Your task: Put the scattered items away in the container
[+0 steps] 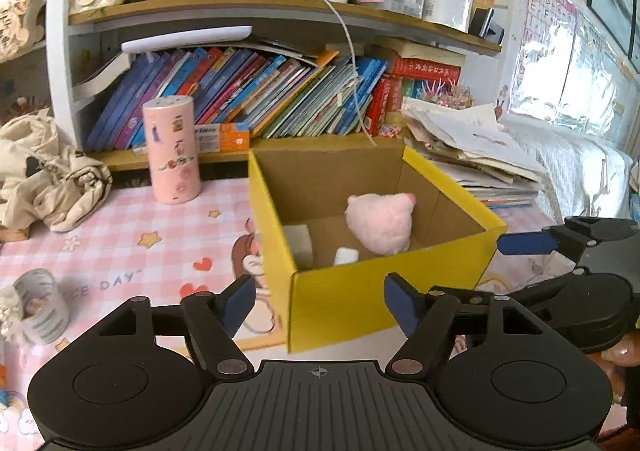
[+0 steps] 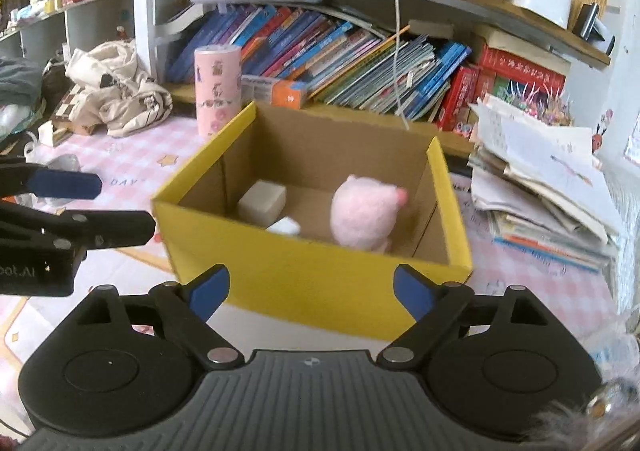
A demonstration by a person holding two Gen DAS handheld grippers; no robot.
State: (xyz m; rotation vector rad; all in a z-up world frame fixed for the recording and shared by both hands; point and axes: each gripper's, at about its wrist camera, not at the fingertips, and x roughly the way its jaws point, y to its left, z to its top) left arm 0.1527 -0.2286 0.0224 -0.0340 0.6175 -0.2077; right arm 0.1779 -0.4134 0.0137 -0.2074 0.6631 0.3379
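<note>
Now between pickups, we hold the left claw and right claw wide open and empty before the yellow box, where the pink plush toy already lies; next we must seek the tape roll left on the desk.

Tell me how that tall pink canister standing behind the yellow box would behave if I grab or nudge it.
The pink canister stands upright, tall for its narrow base, so a nudge near the top would likely tip it. Being round, it would probably roll across the tablecloth once down. Its smooth, sticker-covered wall looks rigid but possibly slippery, so grip it squarely around the middle.
</note>
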